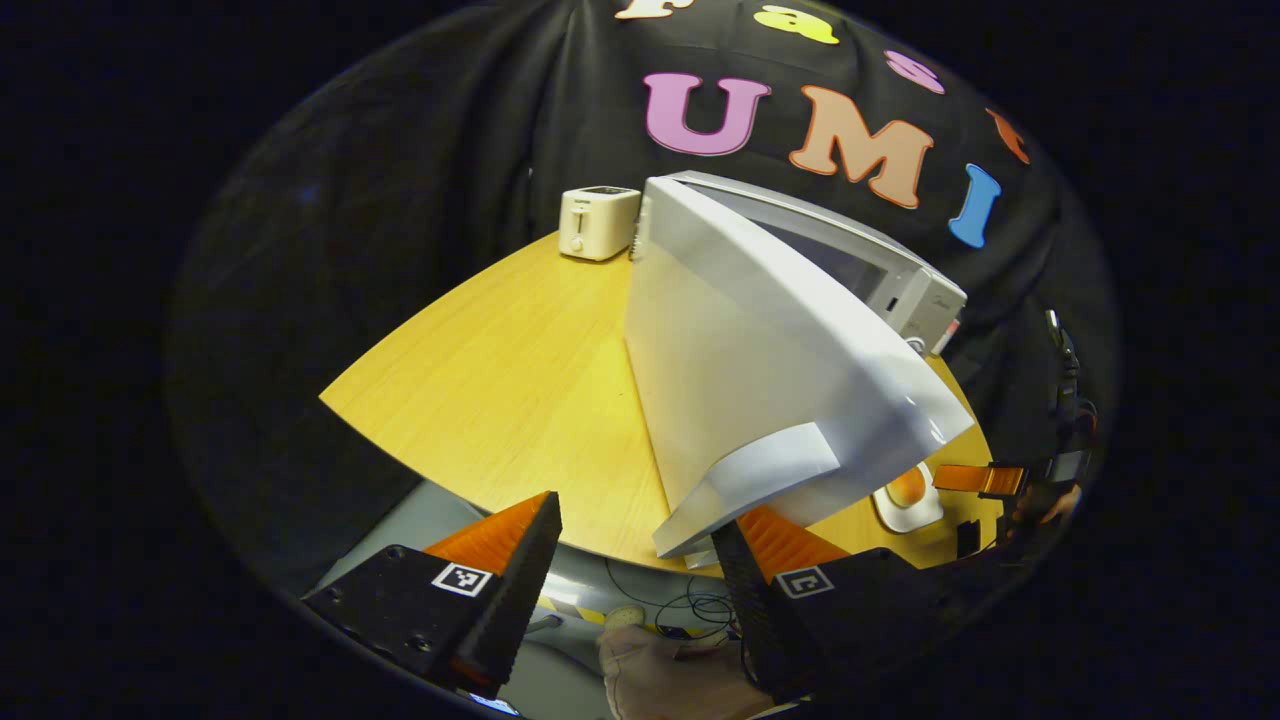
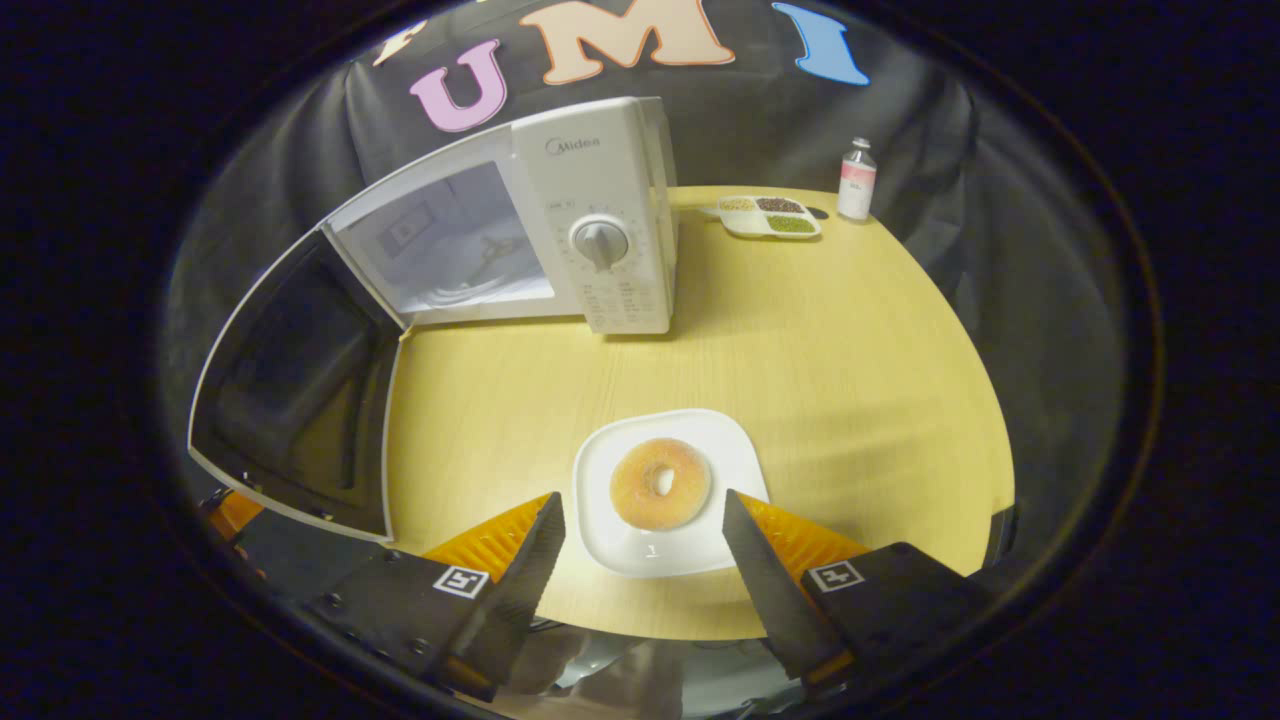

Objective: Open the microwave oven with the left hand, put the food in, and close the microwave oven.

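Judging from both views, we have the microwave (image 2: 560,230) door (image 1: 760,390) swung open; the doughnut (image 2: 660,483) sits on its plate (image 2: 610,540) on the surface. Right gripper (image 2: 640,540) and left gripper (image 1: 635,550) jaws stand open, empty. Loading and closing remain.
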Demonstrator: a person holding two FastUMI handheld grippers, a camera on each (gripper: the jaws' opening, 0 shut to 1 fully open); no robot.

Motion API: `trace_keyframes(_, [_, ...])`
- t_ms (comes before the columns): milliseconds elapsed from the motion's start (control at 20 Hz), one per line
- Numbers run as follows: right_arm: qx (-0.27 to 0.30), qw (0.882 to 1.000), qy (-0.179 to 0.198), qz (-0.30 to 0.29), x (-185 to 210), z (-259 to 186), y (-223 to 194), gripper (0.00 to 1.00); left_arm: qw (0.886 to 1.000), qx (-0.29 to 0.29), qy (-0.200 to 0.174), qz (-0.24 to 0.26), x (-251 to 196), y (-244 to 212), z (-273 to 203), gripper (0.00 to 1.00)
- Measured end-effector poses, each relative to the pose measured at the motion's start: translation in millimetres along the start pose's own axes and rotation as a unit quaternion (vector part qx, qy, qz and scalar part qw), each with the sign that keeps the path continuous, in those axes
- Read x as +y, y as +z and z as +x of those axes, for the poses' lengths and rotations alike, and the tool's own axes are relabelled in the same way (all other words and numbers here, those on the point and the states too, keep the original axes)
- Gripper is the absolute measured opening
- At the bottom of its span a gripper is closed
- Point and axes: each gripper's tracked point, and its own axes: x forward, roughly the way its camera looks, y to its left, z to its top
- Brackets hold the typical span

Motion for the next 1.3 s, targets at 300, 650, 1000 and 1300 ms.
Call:
trace_keyframes(300, [0.054, 0.998, -0.017, -0.013, 1, 37, -12, 0.99, 0.998, -0.005, 0.006, -0.054, 38, -1, -6, 0.88])
trace_keyframes(650, [0.082, 0.995, -0.048, -0.022, -10, 62, -17, 0.99, 0.999, 0.004, 0.008, -0.033, 71, 4, -19, 0.88])
trace_keyframes(1000, [0.101, 0.992, -0.069, -0.014, -13, 75, -24, 0.93, 0.996, -0.018, 0.068, -0.058, 134, 19, -26, 0.88])
trace_keyframes(1300, [0.096, 0.991, -0.088, 0.003, -11, 77, -23, 0.83, 0.987, -0.066, 0.121, -0.082, 179, 52, -31, 0.87])
